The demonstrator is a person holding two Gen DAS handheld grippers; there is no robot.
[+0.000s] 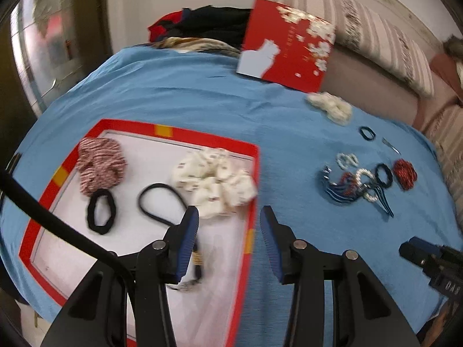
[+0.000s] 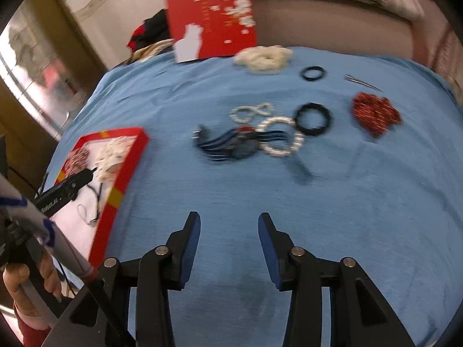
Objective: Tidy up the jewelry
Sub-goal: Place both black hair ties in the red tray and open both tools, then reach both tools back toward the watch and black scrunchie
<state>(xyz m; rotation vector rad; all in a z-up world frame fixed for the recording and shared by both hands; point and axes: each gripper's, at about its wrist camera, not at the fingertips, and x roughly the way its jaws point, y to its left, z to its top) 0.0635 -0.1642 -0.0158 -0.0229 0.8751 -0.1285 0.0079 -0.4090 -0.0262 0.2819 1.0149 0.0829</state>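
My left gripper [image 1: 230, 231] stands open over the right rim of the red-edged white box [image 1: 254, 173], with nothing between its fingers. In the box lie a striped red scrunchie [image 1: 99, 167], a cream scrunchie [image 1: 214, 182], a thick black hair tie [image 1: 101, 211], a thin black elastic [image 1: 162, 199] and a beaded band [image 1: 194, 271] beside the left finger. My right gripper [image 2: 228, 231] hangs open and empty above bare blue cloth. Beyond it lie a tangle of blue bands [image 2: 231, 144], a pearl bracelet [image 2: 282, 141], a black hair tie [image 2: 314, 118] and a red scrunchie [image 2: 374, 112].
Farther back on the blue cloth [image 2: 347, 202] are a fluffy cream scrunchie [image 2: 264, 56], a small dark ring [image 2: 314, 73], a metal clip [image 2: 363, 82] and the red flowered lid [image 2: 214, 20]. Dark clothes [image 1: 214, 23] are piled behind. A hand [image 2: 29, 277] shows at the lower left.
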